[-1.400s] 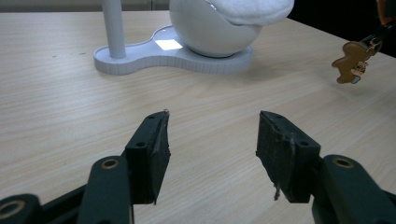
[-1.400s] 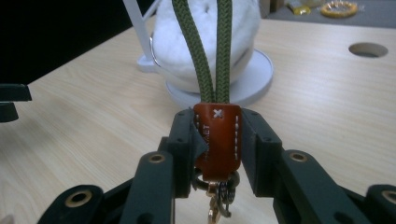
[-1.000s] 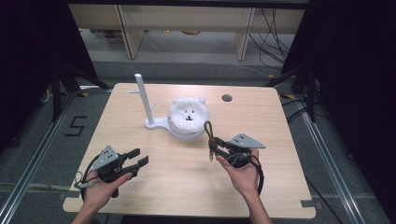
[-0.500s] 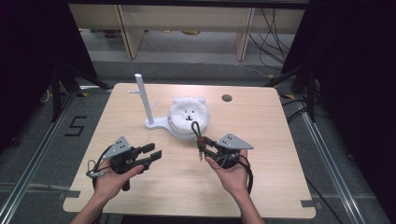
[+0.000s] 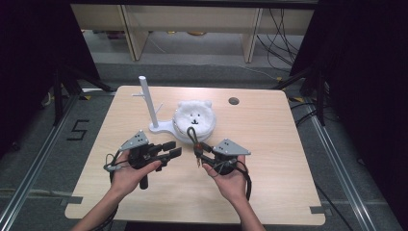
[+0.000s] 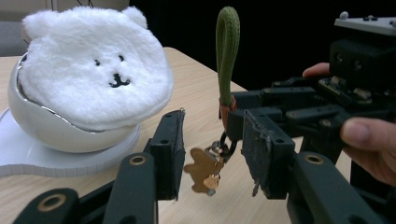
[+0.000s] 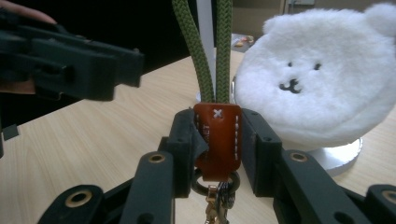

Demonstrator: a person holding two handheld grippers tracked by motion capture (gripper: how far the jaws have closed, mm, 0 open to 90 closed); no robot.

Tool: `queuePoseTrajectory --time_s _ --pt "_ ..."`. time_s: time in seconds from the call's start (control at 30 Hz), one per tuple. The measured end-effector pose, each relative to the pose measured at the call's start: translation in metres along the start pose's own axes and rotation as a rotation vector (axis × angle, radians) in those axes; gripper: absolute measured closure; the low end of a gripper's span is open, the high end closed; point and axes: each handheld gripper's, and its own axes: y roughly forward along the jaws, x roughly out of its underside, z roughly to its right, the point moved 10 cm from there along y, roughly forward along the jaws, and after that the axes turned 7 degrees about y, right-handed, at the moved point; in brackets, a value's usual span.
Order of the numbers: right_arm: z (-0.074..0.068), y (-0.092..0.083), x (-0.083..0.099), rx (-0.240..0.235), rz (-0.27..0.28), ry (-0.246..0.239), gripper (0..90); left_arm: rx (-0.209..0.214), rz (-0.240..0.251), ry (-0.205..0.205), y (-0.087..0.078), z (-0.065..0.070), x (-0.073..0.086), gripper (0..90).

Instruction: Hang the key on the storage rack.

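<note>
Holding a keychain between two grippers, near to far:

Right gripper: clenched on the keychain's leather tab; green cord loop stands upright above the jaws, ring and charm hang below.
Keychain: held just above the table, in front of the bowl.
Left gripper: brought in beside the right since a second ago; jaws have just been closing, the brown bear charm between them, pads apart from it.
Meaning: judged a hand-over or a steadying grip on the charm, not yet made.
White bowl: on the stand's base, holds the plush bear pouch, which overflows the rim.
Stand: white post upright, pegs bare.
</note>
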Motion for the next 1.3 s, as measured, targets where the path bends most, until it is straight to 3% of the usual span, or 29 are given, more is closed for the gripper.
queuePoseTrajectory --time_s 0.03,0.07,0.1,0.27,0.33,0.43,0.47,0.6,0.77,0.8,0.87,1.1,1.27,1.3 --pt "0.0 0.001 0.0 0.004 0.005 -0.012 68.4 0.003 0.002 -0.011 0.002 0.0 -0.001 58.2" --pt "-0.003 0.002 0.002 -0.003 -0.002 0.016 68.4 0.011 0.003 -0.017 0.004 -0.001 -0.001 58.7" --pt "-0.004 0.003 0.002 -0.002 -0.008 0.013 68.4 0.01 0.002 -0.022 0.005 -0.001 -0.001 59.3" --pt "-0.007 0.007 0.002 -0.004 -0.006 -0.015 68.4 0.038 0.013 -0.056 0.012 -0.001 -0.004 62.7" --pt "-0.008 0.009 0.002 -0.007 -0.001 -0.027 68.4 0.029 0.006 -0.059 0.012 -0.001 -0.005 64.3" --pt "-0.011 0.009 0.003 -0.009 -0.009 0.001 68.4 0.037 0.013 -0.058 0.014 0.0 -0.008 66.6" --pt "-0.01 0.009 0.003 -0.012 -0.007 -0.025 68.4 0.032 0.002 -0.053 0.014 0.0 -0.008 67.1" --pt "-0.014 0.01 0.003 -0.018 -0.004 -0.001 68.4 0.028 -0.006 -0.047 0.017 0.0 -0.008 69.9" --pt "-0.014 0.011 0.003 -0.016 -0.006 -0.013 68.4 0.024 0.001 -0.039 0.02 0.0 -0.009 70.7" --pt "-0.015 0.011 0.004 -0.015 -0.012 0.01 68.4 0.024 0.002 -0.039 0.02 0.0 -0.01 71.1" --pt "-0.015 0.012 0.004 -0.021 -0.006 -0.021 68.4 0.028 0.007 -0.041 0.02 0.001 -0.011 72.1" --pt "-0.017 0.012 0.003 -0.02 0.002 -0.011 68.4 0.031 0.013 -0.031 0.021 0.001 -0.014 77.4" --pt "-0.017 0.013 0.002 -0.019 0.004 -0.039 68.3 0.022 0.017 -0.033 0.019 0.0 -0.017 80.9" --pt "-0.019 0.013 0.002 -0.021 0.001 -0.022 68.3 0.019 0.018 -0.031 0.018 -0.001 -0.017 81.6"
